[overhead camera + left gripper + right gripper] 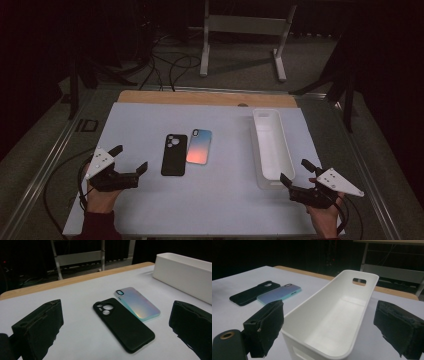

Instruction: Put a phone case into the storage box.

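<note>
- My left gripper (131, 159) sits by the table's near-left corner, its jaws spread wide with nothing between them; it aims at the black phone case (174, 154).
- My right gripper (296, 172) hovers by the near-right corner, jaws likewise spread and empty, just off the near end of the white bin (271, 148).
- The black phone case lies flat near the middle of the white table top (150, 120), camera cutout toward the far edge. The iridescent phone case (199, 146) lies just beside it on the right; I can't tell whether the two edges touch.
- The white bin runs lengthwise along the right edge, from near to far.
- Progress, as I judge it: if the cases are meant for the bin, nothing is done yet. Both lie on the table and the bin is empty.
- The right gripper view looks into the bin and shows its bare floor and the handle slot (359, 281) in the far wall.
- The left gripper view gives the black case's cutout rings up close.
- The high view adds the wooden strip (205, 97) at the far edge.
</note>
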Tool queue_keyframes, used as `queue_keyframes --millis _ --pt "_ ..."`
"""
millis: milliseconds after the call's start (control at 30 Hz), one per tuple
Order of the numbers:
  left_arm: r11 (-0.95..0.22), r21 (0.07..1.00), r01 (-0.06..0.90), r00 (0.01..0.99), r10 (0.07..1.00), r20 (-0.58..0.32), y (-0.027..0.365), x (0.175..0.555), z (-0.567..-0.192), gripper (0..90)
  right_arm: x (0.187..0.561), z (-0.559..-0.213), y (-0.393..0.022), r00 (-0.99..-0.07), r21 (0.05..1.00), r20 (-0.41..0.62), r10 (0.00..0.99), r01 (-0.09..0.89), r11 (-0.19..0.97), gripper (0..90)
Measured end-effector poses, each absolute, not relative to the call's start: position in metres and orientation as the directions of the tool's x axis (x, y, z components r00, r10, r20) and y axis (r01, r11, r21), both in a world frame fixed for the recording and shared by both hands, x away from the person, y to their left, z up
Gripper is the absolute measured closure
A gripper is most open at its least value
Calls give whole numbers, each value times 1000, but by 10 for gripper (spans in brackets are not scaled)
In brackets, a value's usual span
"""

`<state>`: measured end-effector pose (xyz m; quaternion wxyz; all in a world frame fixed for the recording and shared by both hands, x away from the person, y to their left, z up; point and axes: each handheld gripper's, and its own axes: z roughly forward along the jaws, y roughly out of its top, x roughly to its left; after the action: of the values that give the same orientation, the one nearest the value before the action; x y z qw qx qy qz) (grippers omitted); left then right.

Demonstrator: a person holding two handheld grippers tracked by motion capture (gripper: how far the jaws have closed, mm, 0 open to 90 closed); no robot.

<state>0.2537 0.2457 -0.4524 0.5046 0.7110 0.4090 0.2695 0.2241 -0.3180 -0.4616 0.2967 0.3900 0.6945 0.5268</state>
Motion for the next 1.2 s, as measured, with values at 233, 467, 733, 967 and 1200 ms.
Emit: queue_keyframes --millis 233,467,733,967,1200 --pt "-187 927 324 510 860 -5 239 256 -451 0 224 -462 -315 -521 963 -3 854 228 143 90" --pt "-214 915 342 527 850 2 224 267 -450 0 226 -460 -315 -529 965 0 849 224 140 90" --pt "-210 909 360 535 845 -17 208 284 -443 0 233 -456 -306 -553 973 13 833 198 116 76" --pt "-224 902 368 546 838 -15 189 300 -437 0 238 -457 -300 -557 974 12 830 196 117 76" --pt "-258 881 397 559 829 -9 164 322 -436 0 243 -456 -293 -558 975 15 829 191 111 76"
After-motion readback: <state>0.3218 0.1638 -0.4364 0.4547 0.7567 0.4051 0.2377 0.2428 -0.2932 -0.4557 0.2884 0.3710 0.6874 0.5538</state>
